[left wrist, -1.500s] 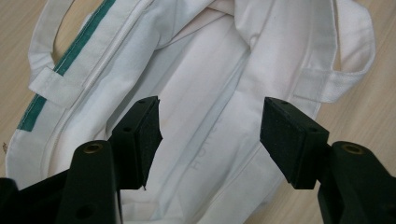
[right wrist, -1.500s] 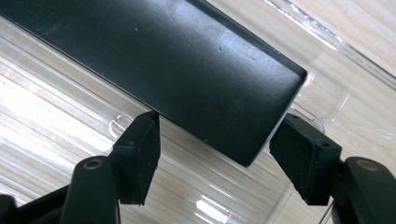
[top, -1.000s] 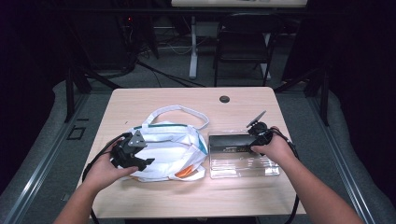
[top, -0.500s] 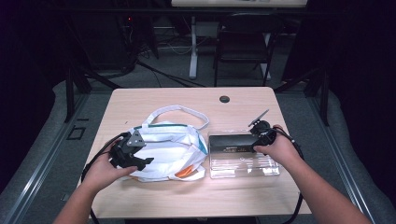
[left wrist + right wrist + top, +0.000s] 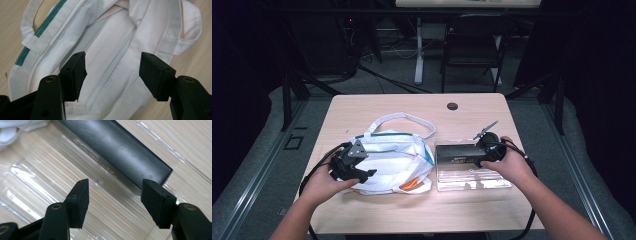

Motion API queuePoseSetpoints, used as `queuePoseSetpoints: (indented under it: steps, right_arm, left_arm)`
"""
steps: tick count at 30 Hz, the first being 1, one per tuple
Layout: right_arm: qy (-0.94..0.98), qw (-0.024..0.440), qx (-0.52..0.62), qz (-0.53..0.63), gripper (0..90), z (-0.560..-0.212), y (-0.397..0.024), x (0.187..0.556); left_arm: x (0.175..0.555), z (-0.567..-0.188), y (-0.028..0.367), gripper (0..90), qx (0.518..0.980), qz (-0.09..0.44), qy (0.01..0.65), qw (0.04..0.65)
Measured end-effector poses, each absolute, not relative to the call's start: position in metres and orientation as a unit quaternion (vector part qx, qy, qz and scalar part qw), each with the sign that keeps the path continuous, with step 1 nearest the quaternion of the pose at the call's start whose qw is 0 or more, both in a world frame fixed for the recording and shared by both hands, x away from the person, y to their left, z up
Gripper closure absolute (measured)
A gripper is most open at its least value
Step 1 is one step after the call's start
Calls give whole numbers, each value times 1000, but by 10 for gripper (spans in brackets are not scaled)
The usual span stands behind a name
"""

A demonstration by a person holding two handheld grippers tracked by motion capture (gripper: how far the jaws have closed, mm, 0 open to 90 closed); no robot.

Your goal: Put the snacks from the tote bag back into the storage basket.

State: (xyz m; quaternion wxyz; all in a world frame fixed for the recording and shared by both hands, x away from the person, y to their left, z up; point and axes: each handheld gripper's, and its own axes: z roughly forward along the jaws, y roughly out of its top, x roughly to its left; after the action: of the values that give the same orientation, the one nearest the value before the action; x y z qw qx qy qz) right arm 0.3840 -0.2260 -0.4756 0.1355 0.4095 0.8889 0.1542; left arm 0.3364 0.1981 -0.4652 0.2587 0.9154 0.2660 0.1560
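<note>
Pale woodgrain table (image 5: 377,107), ribbed clear tray (image 5: 472,179)

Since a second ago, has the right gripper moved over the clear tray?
Cannot tell. In the high view the right gripper sits at the same spot over the clear tray's far edge; any shift is too small to judge.

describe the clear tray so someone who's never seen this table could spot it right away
Start at the wooden table and look at its right half, beside the white cloth bag. The clear tray lies flat there, under the right gripper, whose fingers hang open above it. Unlike the soft bag, it is see-through ribbed plastic with a black bar along its far edge.
</note>
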Motion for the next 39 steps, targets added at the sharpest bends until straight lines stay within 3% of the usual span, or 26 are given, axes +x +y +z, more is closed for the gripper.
queuePoseSetpoints:
  steps: [21,39]
  right_arm:
    - [903,160,321,237,473,-465,-183,333]
    - [894,142,274,326,468,-482,-143,290]
  left_arm:
    - [327,-472,194,385,910,155,269,276]
    - [313,-482,193,386,899,159,278,300]
